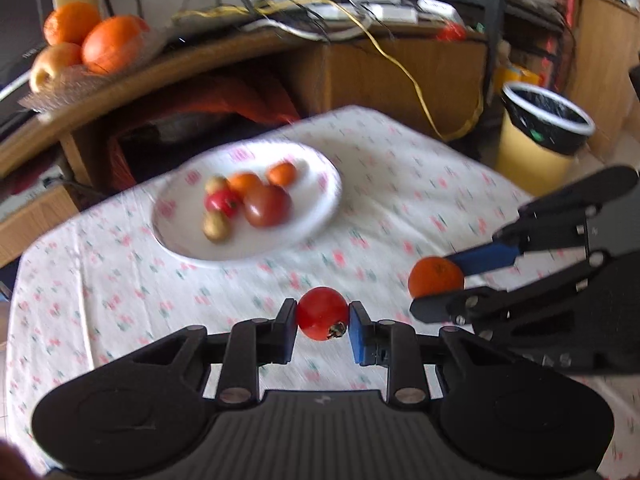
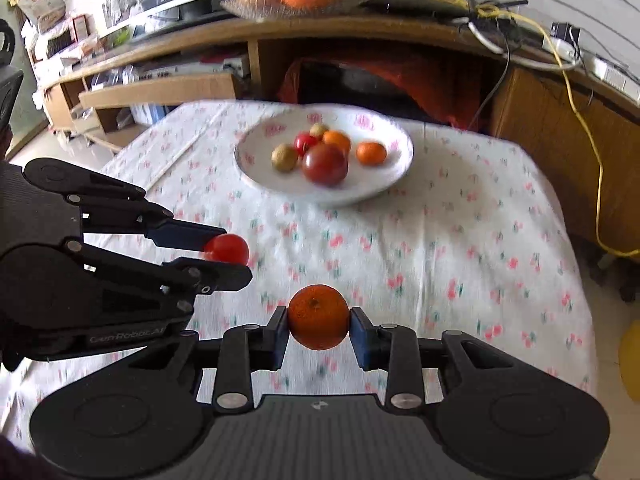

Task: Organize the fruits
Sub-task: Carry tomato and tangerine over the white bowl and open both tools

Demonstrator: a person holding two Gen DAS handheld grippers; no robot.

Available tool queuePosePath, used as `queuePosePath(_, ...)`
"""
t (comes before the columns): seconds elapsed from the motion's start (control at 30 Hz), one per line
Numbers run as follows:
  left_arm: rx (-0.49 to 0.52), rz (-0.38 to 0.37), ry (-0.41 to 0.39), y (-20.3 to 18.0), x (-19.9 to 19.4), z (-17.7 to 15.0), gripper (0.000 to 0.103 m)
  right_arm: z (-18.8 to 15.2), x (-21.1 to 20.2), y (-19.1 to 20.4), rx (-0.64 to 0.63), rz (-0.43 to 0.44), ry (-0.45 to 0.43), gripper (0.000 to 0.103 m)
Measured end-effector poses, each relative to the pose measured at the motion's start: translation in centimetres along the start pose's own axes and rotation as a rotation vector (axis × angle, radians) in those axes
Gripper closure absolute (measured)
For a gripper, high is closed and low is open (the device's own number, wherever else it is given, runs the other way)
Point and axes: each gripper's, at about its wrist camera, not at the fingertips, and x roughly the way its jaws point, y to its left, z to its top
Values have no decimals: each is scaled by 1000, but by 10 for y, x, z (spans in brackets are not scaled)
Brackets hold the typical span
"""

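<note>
My left gripper (image 1: pixel 322 320) is shut on a small red tomato (image 1: pixel 322 312), held above the flowered tablecloth; it also shows in the right wrist view (image 2: pixel 226 249). My right gripper (image 2: pixel 319 328) is shut on a small orange (image 2: pixel 319 317), also seen in the left wrist view (image 1: pixel 436 278). A white plate (image 1: pixel 320 208) sits farther back on the table and holds several fruits: a large dark red tomato (image 1: pixel 267 205), a small red one, two small oranges and two brownish fruits. The plate also shows in the right wrist view (image 2: pixel 396 172).
A wooden shelf behind the table carries a glass dish of large oranges (image 1: pixel 92 40) and cables (image 1: pixel 400 64). A yellow bin with a black liner (image 1: pixel 540 136) stands at the table's right. The tablecloth (image 2: pixel 460 264) covers the table.
</note>
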Motion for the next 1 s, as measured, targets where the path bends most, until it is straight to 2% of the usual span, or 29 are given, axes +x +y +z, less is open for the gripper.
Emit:
queuePosePath(0.2, -77, 77, -45, 28, 8, 26, 67, 36, 9, -4, 22, 2, -72, 76)
queuePosePath(0.4, -143, 130, -38, 50, 29, 40, 67, 69, 31, -10, 51, -5, -111, 76)
queuePosePath(0.57, -162, 130, -8, 54, 47, 40, 67, 75, 47, -15, 53, -27, -106, 76)
queuePosePath(0.83, -183, 149, -2, 54, 56, 41, 66, 77, 61, -20, 57, -39, -99, 73)
queuePosePath(1.0, -196, 154, -8, 57, 55, 41, 61, 81, 62, -23, 62, -36, -119, 72)
